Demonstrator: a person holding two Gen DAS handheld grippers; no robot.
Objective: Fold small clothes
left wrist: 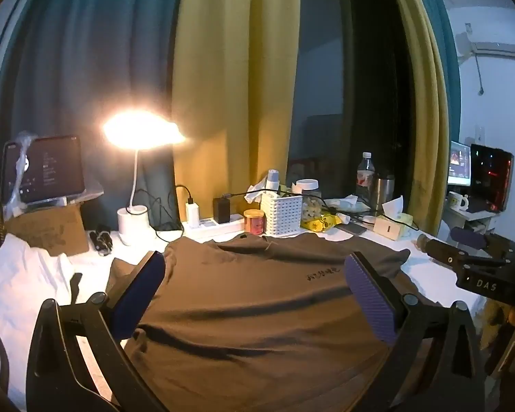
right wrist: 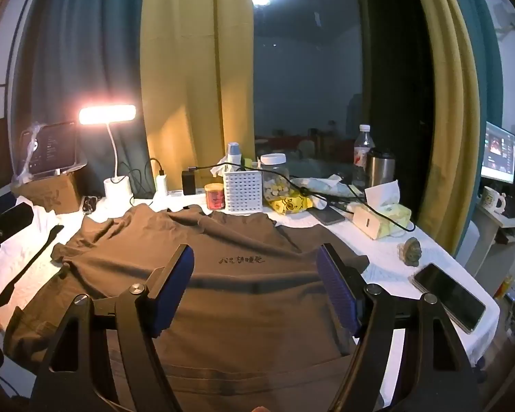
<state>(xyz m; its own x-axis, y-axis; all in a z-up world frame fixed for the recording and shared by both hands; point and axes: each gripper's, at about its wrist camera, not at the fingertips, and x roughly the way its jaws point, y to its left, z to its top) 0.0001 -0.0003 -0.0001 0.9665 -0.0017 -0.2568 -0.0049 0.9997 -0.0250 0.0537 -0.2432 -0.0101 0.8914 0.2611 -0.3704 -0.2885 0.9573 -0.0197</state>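
One brown T-shirt (right wrist: 243, 295) lies spread face-up on the white-covered table (right wrist: 388, 257), collar toward the clutter at the far edge, sleeves out to both sides. No fold is visible; by this layout the task appears to be at its start, with all folds left to make.

The left gripper (left wrist: 254, 295) hovers above the shirt with its jaws apart, holding nothing. The right gripper (right wrist: 255, 288) is likewise spread wide and empty above the chest print.

Containers along the far edge:
- White slotted basket (right wrist: 242, 192): holds a tube or bottle and crumpled tissue.
- Clear jar (right wrist: 274, 178) with white lid: partly filled with pale pieces, kind unclear.
- Tissue box (right wrist: 382, 221): one tissue pulled up.
- Water bottle (right wrist: 363, 151): contents cannot be judged.

A phone (right wrist: 449, 295) lies right of the shirt.
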